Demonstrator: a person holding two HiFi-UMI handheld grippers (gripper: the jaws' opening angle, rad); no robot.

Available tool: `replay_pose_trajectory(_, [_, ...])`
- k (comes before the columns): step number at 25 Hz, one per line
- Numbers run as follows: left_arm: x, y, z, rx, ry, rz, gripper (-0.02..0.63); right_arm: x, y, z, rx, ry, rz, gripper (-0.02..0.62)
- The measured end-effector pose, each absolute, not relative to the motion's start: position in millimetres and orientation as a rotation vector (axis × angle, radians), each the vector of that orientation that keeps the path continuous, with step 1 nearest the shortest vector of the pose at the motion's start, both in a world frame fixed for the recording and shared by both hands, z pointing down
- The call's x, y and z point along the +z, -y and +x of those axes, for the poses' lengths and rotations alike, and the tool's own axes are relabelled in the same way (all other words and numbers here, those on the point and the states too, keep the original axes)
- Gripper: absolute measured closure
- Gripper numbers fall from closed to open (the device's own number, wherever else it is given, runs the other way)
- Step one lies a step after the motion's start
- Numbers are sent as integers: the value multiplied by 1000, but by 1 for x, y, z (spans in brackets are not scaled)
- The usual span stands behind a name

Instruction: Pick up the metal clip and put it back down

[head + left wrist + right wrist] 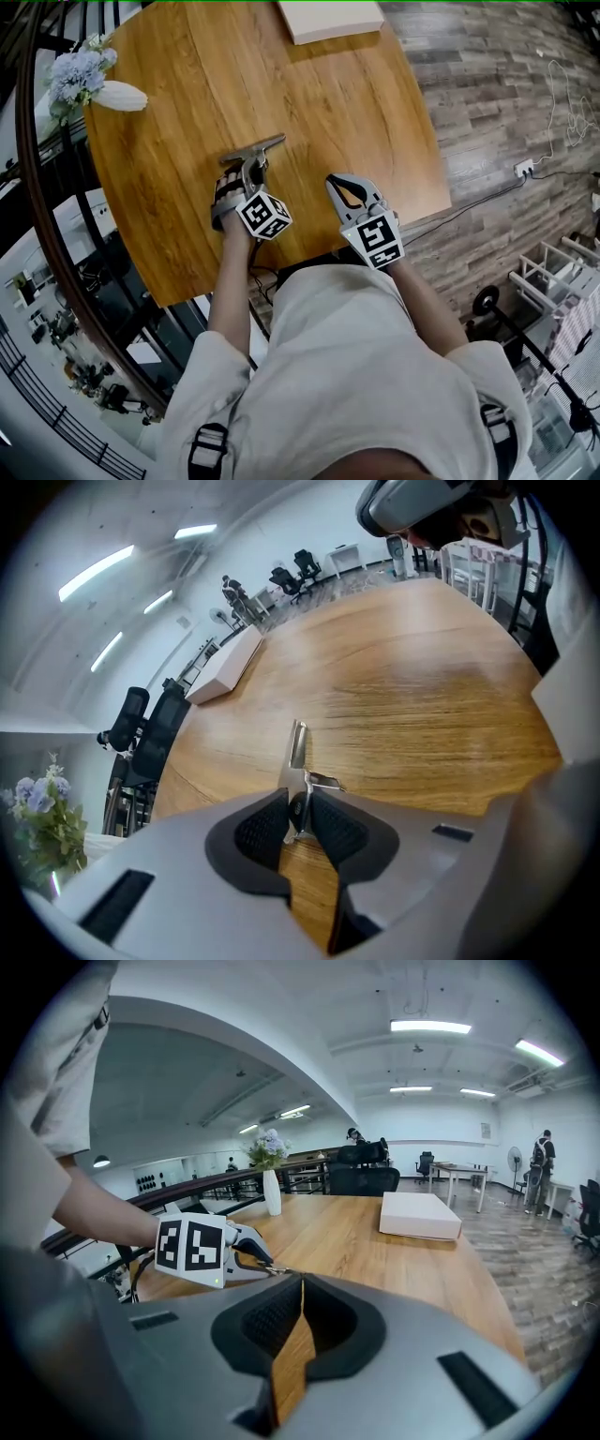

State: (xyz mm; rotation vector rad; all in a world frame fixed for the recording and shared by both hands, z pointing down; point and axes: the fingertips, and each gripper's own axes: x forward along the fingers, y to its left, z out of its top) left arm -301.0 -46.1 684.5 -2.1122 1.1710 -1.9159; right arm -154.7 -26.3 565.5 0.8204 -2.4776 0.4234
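The metal clip (298, 757) is pinched by its rear handle between the pads of my left claw (298, 819). Its long flat blade points straight ahead of the jaws and, as far as I can judge, lies on or barely above the wooden table (422, 696) just beneath them. I take this for the pick-up step with the grip made, so the next move calls for a straight, level lift, then a gentle lowering before I let go. My right claw (300, 1290) waits beside the left one, its jaws closed together on nothing.
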Motion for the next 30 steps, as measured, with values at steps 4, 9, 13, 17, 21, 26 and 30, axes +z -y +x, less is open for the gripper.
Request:
replay_pose_trajectory(4, [672, 51, -298, -1870, -1157, -2066, 558, 564, 26, -152, 418, 2478, 829, 568])
replay_pose_trajectory(9, [658, 54, -299, -1809, -1259, -2152, 578, 558, 28, -154, 402, 2486, 833, 568])
replay_pose_trajectory(13, [643, 54, -293, -1750, -1340, -2197, 578, 552, 31, -149, 405, 2497, 841, 568])
replay_pose_trajectory(17, [622, 53, -275, -1621, -1472, -2328, 578, 547, 33, -138, 417, 2504, 868, 568])
replay_pose_trajectory(21, [588, 49, -250, -1393, -1625, -2470, 578, 538, 36, -122, 425, 2514, 919, 568])
replay_pose_trajectory(26, [530, 46, -217, -1007, -1799, -2600, 580, 517, 42, -102, 456, 2565, 997, 568])
replay_pose_trajectory(30, [491, 46, -200, -766, -1889, -2652, 580, 493, 51, -90, 428, 2602, 1061, 568])
